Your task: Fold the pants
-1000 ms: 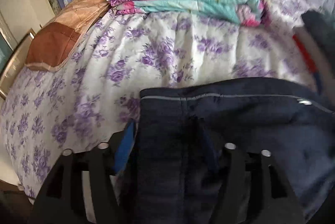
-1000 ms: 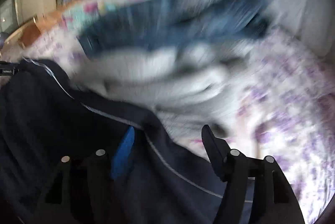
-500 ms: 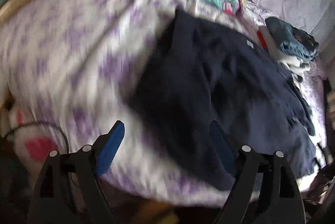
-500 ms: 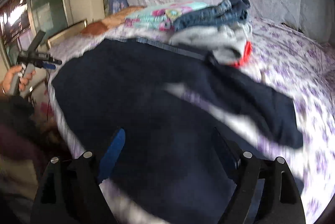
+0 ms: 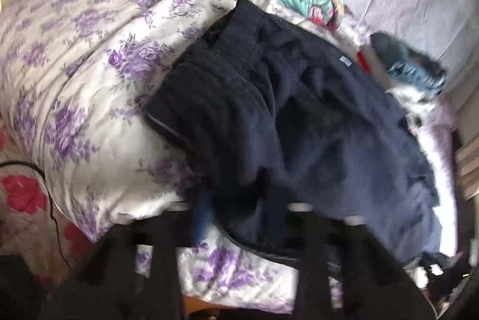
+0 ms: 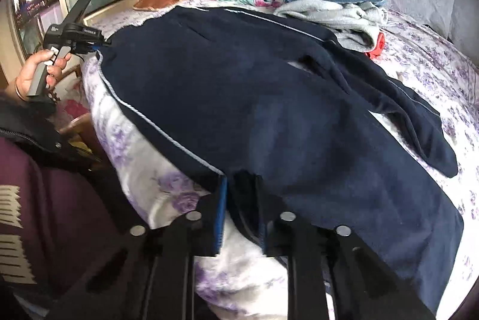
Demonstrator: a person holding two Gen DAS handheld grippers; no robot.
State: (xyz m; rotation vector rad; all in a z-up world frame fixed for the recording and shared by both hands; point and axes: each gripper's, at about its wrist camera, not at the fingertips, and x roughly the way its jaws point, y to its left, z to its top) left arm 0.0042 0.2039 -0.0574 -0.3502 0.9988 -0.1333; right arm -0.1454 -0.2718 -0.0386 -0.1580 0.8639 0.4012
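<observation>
1. Across the bed point(image 6: 434, 56) lie the navy pants point(image 6: 269, 98), spread nearly flat.
2. Right gripper point(image 6: 239, 200) pinches the near edge of the pants; left gripper point(image 5: 236, 218) is blurred, so I cannot tell its state.
3. Lift both corners evenly and keep the cloth taut, so the fold lands square.

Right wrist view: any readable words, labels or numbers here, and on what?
Left gripper, white lettering along its black body: too small to read.
Dark navy pants, small pale tag at: blurred, nothing legible.
No other text in either view.
</observation>
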